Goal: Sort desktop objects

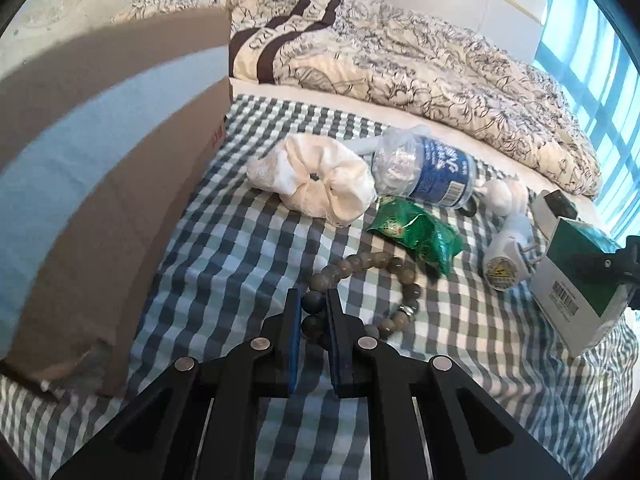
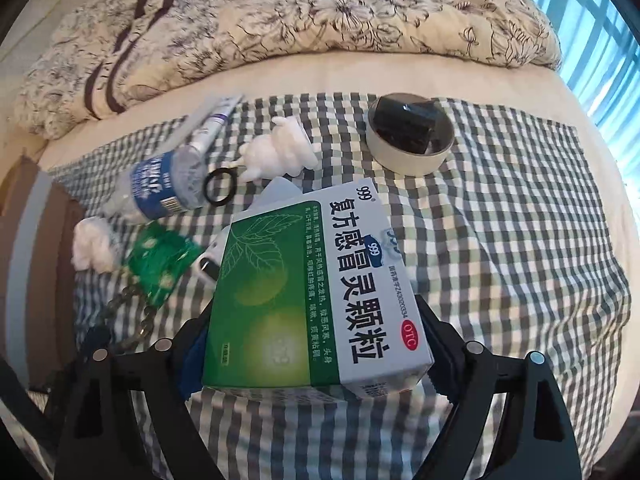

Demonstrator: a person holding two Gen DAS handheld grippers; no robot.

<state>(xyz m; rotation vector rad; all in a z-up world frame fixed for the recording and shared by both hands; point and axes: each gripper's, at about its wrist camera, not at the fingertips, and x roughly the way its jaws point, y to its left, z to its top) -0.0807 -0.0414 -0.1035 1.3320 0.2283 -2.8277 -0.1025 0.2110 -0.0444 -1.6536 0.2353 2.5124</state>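
Left wrist view: my left gripper (image 1: 313,310) fills the foreground, its jaws drawn nearly together and pinching one dark bead of the bead bracelet (image 1: 362,292). The rest of the loop lies slack on the checked cloth (image 1: 224,264) over the bed. I judge the bracelet light but limp: hard, round, slippery beads on a cord, so a hold on a single bead may roll. A grip across the cord between two beads should be surer.

Beyond it lie a green foil packet (image 1: 416,236), a cream scrunchie (image 1: 316,182), a crushed water bottle (image 1: 428,170) and a white plug (image 1: 508,256). A cardboard box (image 1: 108,208) stands at the left edge of the cloth.

Right wrist view: my right gripper (image 2: 316,344) has its jaws spread wide and closed on the two long sides of the medicine box (image 2: 320,292), held clear of the cloth. I judge the carton light, stiff and crushable, best held at its edges. Farther off sit a tape roll (image 2: 404,156) and a white figurine (image 2: 280,152).
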